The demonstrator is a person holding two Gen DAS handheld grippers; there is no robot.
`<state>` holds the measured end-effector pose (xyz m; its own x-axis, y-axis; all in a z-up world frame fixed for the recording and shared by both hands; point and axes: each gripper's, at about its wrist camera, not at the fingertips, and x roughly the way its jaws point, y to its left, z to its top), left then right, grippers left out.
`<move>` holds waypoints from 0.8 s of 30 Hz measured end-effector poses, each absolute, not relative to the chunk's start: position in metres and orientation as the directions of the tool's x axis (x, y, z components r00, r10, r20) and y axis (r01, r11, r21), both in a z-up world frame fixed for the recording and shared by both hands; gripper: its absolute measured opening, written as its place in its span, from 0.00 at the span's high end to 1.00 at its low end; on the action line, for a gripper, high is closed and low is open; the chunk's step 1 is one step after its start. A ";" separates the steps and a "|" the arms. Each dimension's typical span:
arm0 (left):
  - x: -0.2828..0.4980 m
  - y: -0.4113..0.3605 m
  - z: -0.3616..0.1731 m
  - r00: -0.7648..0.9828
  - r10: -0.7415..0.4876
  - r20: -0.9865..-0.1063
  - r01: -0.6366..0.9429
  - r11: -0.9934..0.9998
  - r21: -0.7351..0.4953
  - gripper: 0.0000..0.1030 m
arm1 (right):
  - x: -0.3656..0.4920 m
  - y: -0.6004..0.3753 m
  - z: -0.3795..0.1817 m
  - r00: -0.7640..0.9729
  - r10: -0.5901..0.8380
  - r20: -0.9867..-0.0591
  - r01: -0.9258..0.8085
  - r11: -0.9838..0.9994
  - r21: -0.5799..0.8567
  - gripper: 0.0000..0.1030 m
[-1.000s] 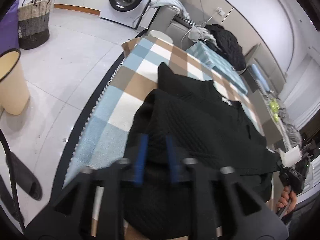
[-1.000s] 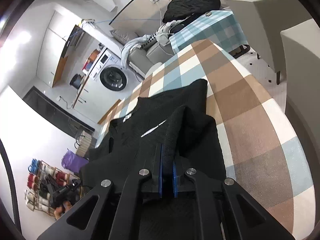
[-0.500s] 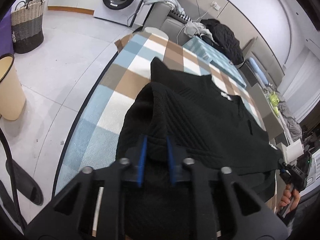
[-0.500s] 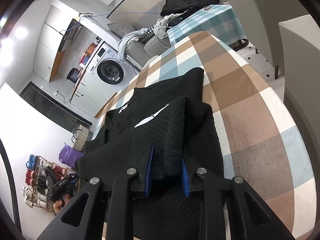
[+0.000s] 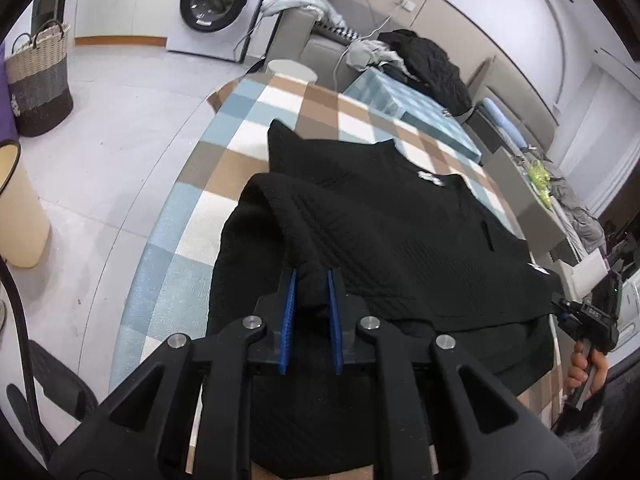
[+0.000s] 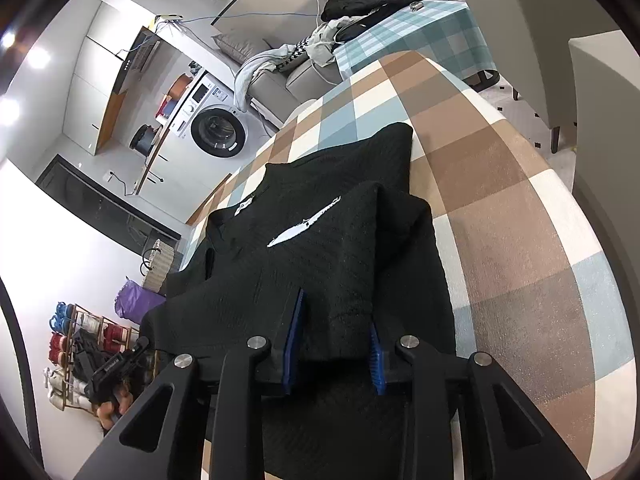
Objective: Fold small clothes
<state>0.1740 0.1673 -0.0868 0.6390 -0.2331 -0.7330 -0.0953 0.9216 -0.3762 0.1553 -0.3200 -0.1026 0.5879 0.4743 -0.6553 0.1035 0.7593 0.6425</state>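
Observation:
A black textured garment (image 5: 400,240) lies on the checked tablecloth (image 5: 248,128), its near edge folded over onto itself. My left gripper (image 5: 311,280) is at the left part of that folded edge; its blue pads stand apart with a ridge of cloth loose between them. My right gripper (image 6: 335,312) is at the other end of the folded edge in the right wrist view, where the garment (image 6: 320,248) shows a white label. Its jaws are wide apart, cloth lying between them unpinched. The right gripper also shows far right in the left wrist view (image 5: 588,312).
A washing machine (image 5: 216,4), a woven basket (image 5: 40,76) and a cream bin (image 5: 20,208) stand on the floor to the left. A sofa with clothes (image 5: 424,60) and a second checked table (image 5: 408,116) are behind. The tablecloth (image 6: 520,240) extends right of the garment.
The right gripper, shut on the cloth fold a second ago, has opened wide. The left jaws stay apart. Both grippers have lowered the folded edge onto the garment and drawn back slightly.

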 end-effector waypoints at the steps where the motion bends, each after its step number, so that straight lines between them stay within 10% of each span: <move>1: 0.177 0.170 -0.090 0.632 -0.231 -0.739 -0.112 0.917 -0.382 0.89 | 0.156 -0.320 -0.103 0.587 0.475 -0.656 0.104 0.759 0.642 0.72; 14: 0.201 0.194 -0.063 0.725 -0.230 -0.649 -0.137 0.876 -0.463 0.95 | 0.179 -0.333 -0.085 0.674 0.499 -0.545 0.127 0.648 0.751 0.93; 22: 0.279 0.206 -0.048 0.742 -0.173 -0.648 -0.177 0.882 -0.437 0.93 | 0.276 -0.355 -0.091 0.705 0.369 -0.606 0.330 0.586 0.740 0.86; 24: 0.287 0.212 -0.050 0.724 -0.174 -0.668 -0.196 0.875 -0.442 0.73 | 0.284 -0.363 -0.097 0.698 0.376 -0.609 0.350 0.562 0.749 0.74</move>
